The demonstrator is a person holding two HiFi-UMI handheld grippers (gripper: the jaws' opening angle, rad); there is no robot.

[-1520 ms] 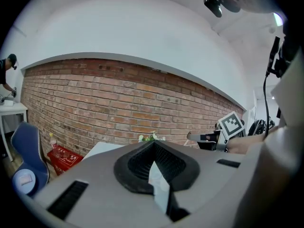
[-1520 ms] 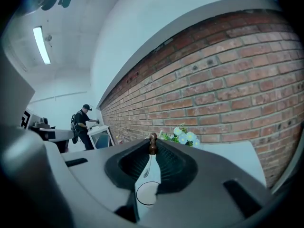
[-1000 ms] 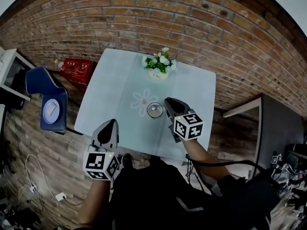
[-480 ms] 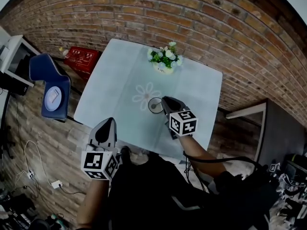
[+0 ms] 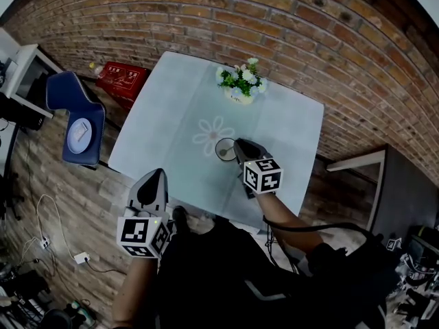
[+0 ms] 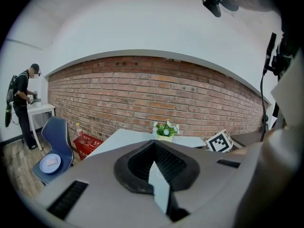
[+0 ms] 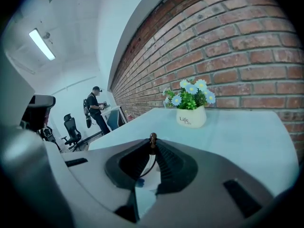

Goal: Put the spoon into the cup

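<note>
From above, in the head view, a pale table (image 5: 171,125) stood against a brick wall (image 5: 206,19). A glass cup (image 5: 224,149) sat near its middle, beside a printed daisy. At the far edge was a flower pot (image 5: 241,88). The right gripper (image 5: 239,144) reached in from the near side with its tip right at the cup's rim. From here I could not tell whether the spoon reached inside the cup. The left gripper (image 5: 156,177) hung off the table's near-left edge, well apart from the cup. A blue chair (image 5: 79,118) and a red box (image 5: 122,79) were on the floor to the left.

In the left gripper view, the left gripper (image 6: 153,144) had its jaws closed on each other with nothing between them. Beyond it lay the table (image 6: 123,136), the flower pot (image 6: 165,129) and the right gripper's marker cube (image 6: 219,141). A person (image 6: 21,99) stood at a white desk far to the left.

In the right gripper view, the right gripper (image 7: 153,148) was clamped on the spoon (image 7: 152,137), pinching its thin handle. The dark knobbed end stuck up just past the jaw tips, and the handle ran down between them. The cup was out of sight below the gripper. The flower pot (image 7: 191,115) stood ahead on the table (image 7: 247,137). Another person (image 7: 97,106) was at the far end of the room.
</note>
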